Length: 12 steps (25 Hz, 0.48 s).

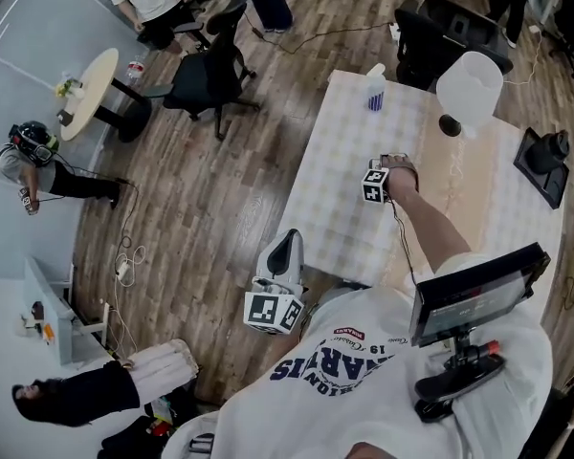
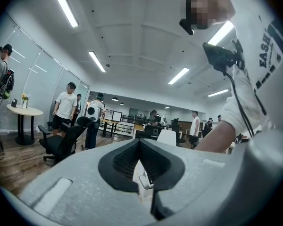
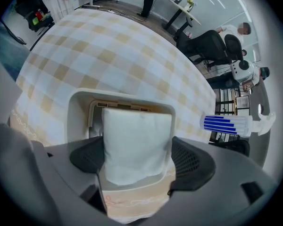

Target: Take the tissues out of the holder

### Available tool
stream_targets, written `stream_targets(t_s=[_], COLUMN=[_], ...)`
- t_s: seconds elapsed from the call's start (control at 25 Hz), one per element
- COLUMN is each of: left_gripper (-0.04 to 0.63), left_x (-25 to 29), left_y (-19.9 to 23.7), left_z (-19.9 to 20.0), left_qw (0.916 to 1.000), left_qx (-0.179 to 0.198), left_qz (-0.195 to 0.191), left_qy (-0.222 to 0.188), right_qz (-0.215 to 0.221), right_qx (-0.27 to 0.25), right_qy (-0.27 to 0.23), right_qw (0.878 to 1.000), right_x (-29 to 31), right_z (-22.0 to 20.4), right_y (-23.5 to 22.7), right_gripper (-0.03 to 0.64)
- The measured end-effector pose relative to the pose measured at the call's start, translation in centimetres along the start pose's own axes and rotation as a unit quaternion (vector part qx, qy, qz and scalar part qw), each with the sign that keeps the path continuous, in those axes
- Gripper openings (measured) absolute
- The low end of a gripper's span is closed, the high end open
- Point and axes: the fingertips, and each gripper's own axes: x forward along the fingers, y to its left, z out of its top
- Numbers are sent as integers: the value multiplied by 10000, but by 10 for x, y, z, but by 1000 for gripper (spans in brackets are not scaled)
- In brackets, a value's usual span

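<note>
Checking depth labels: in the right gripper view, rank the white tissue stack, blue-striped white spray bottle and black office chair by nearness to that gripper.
1. white tissue stack, between the jaws.
2. blue-striped white spray bottle, on the table, at right.
3. black office chair, beyond the table, upper right.

In the head view the right gripper [image 1: 386, 165] hides the holder [image 3: 80, 105]. In the right gripper view the tissues [image 3: 137, 140] mask its inside, and its near wall sits behind the gripper's body.

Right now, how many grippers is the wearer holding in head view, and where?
2. Right gripper over the checked table, fingers on the tissues in the holder; left gripper off the table's near edge, shut, empty.
</note>
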Motion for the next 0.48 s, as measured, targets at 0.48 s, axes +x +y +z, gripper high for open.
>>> stream_targets(t_s=[0.48], left_gripper=[2], left_x=[2], left_y=[-4], left_z=[-4], left_qw=[10000], left_qx=[14], left_qz=[-40], left_qy=[46], right_qz=[-51], right_qx=[26], right_qy=[-3], right_qw=[10000], right_x=[-2], right_z=[-1], right_y=[2], right_gripper=[428])
